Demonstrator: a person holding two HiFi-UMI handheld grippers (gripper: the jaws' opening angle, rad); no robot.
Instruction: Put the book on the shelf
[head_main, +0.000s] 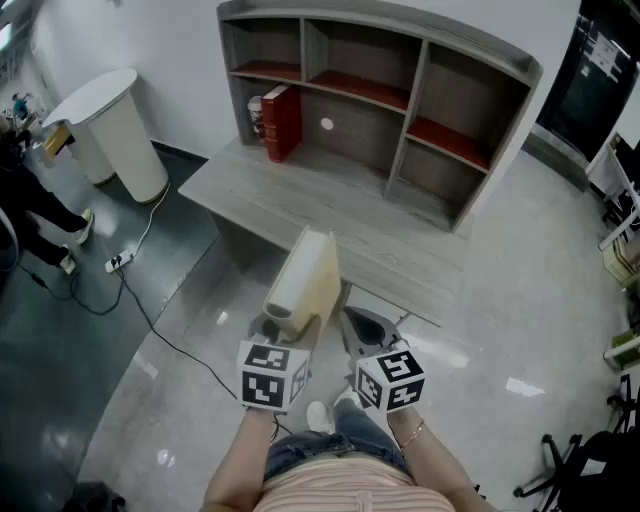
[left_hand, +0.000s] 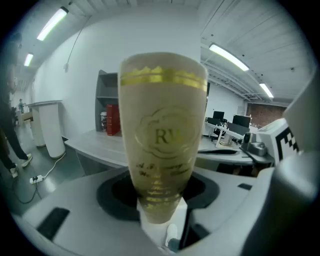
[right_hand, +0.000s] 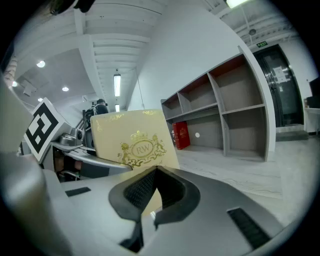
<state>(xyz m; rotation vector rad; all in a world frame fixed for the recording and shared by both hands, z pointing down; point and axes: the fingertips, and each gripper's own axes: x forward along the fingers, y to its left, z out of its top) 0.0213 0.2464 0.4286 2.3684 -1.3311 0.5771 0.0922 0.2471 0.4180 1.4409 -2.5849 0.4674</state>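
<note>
One cream book, gold "RW" crest on cover.

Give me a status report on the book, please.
Left tool shut on cream book. Right tool shut, empty. Shelf ahead; red book stands in lower-left bay.

You have two books before you: one cream book and one red book. There is one shelf with six compartments (three above, three below), one worktop, one white round stand, and your two claws, the left claw and the right claw.
</note>
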